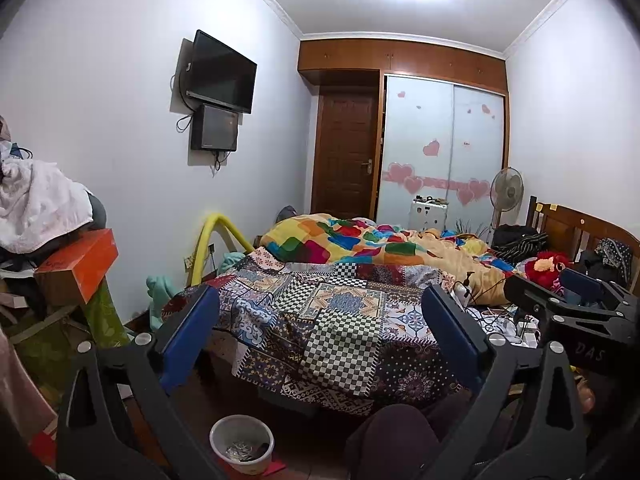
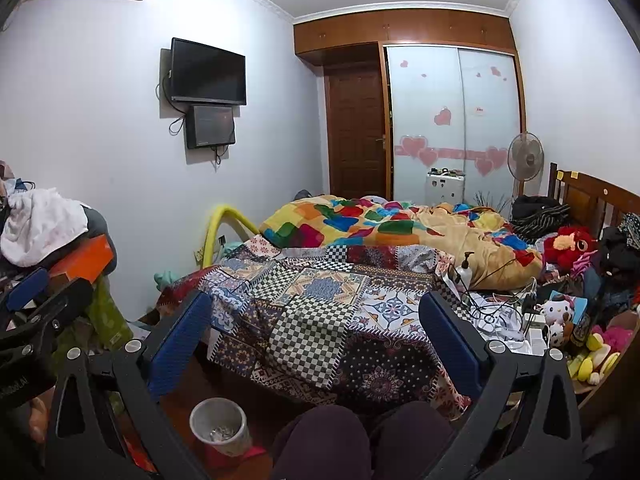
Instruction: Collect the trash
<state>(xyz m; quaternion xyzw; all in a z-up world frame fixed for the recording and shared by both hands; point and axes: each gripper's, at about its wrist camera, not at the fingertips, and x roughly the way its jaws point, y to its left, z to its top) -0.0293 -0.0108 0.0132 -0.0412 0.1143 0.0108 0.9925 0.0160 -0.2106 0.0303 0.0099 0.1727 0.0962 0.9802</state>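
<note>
Bedroom floor of dark red-brown tile (image 2: 180, 396) forms a narrow open strip between the bed's foot edge and the clutter along the left wall. Left gripper (image 1: 320, 328) and right gripper (image 2: 316, 326) both hang with blue-padded fingers spread wide apart, nothing between them; the person's dark-clad knees (image 2: 360, 436) sit directly below. A white waste bin (image 1: 242, 444) stands upright on the floor just left of the knees, near the bed corner, with crumpled foil-like trash (image 1: 236, 450) in its bottom. A patchwork bedspread (image 1: 328, 320) overhangs the bed's foot edge. Cables and chargers (image 2: 500, 312) crowd the right side of the mattress, beside plush toys (image 2: 560, 316). Farther back lies a multicoloured quilt (image 1: 360, 240). An orange box (image 1: 80, 264) tops the left pile. Beyond, a closed wooden door (image 1: 346, 148) adjoins the sliding wardrobe (image 1: 440, 148); a pedestal fan (image 1: 506, 190) stands at its right edge.
</note>
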